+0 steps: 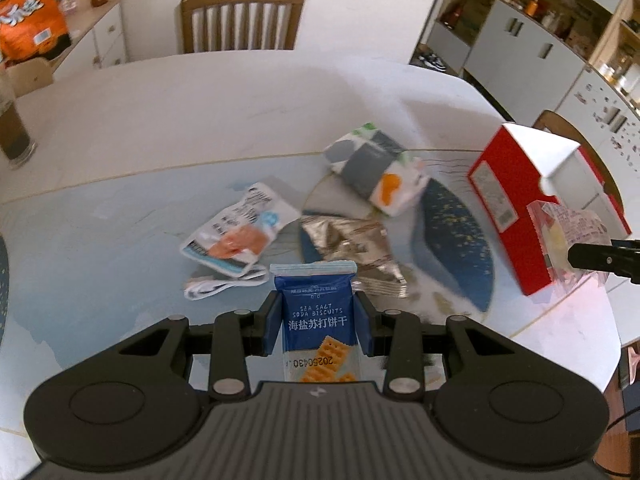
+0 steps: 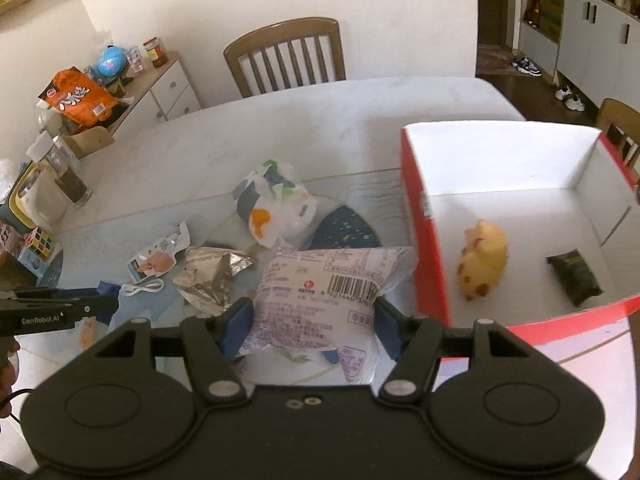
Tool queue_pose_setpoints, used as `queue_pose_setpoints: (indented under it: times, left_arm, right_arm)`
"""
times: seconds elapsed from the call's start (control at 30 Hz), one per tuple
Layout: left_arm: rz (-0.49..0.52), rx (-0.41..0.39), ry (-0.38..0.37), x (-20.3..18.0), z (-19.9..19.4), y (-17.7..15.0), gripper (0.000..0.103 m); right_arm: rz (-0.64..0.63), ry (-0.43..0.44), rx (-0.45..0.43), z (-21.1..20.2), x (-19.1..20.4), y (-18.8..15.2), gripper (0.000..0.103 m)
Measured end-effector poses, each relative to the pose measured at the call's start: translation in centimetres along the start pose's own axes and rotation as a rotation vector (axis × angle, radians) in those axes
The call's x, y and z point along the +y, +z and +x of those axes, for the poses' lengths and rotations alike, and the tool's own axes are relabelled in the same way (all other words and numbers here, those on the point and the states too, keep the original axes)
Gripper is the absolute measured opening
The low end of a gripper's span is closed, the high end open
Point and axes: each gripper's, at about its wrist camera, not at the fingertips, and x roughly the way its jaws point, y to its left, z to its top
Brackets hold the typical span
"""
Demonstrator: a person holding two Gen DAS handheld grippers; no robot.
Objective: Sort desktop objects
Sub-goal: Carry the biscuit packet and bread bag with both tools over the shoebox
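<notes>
Both grippers' fingers pinch packets: biscuit packet (image 1: 316,316) lengthwise, bread packet (image 2: 320,300) crosswise.

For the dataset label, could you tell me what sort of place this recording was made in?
Most likely a home dining room: a large pale dining table with a wooden slat-back chair behind it, a cabinet with shelves of household jars, and shoes on the floor by a doorway.

The left wrist view looks steeply down along its own gripper (image 1: 318,322) at the table (image 1: 200,120) from close above, facing a wooden chair (image 1: 240,20) at the far side. The right wrist view faces the same way from further right, nearer the red box (image 2: 428,248). Both share the chair, box and silver wrapper (image 1: 352,248).
</notes>
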Motion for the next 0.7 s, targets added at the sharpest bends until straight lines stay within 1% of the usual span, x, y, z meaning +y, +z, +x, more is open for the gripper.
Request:
queue_pose_setpoints:
  times: [0.17,0.37,0.7]
  left_arm:
    - [0.045,-0.020,-0.012,-2.7,-0.8,0.8,0.036]
    - [0.076,-0.041,-0.021,-5.7,-1.1,1.8,0.037]
    - [0.134,-0.058,-0.038,-11.7,-0.3,3.8,0.037]
  right_arm:
    - [0.003,-0.011,-0.018,-1.6,-1.8,0.3,0.064]
    - [0.003,-0.023,-0.047,-3.2,-4.7,1.1,0.064]
    - [-0.010,-0.032,-0.054,-4.1,-9.8,2.3,0.064]
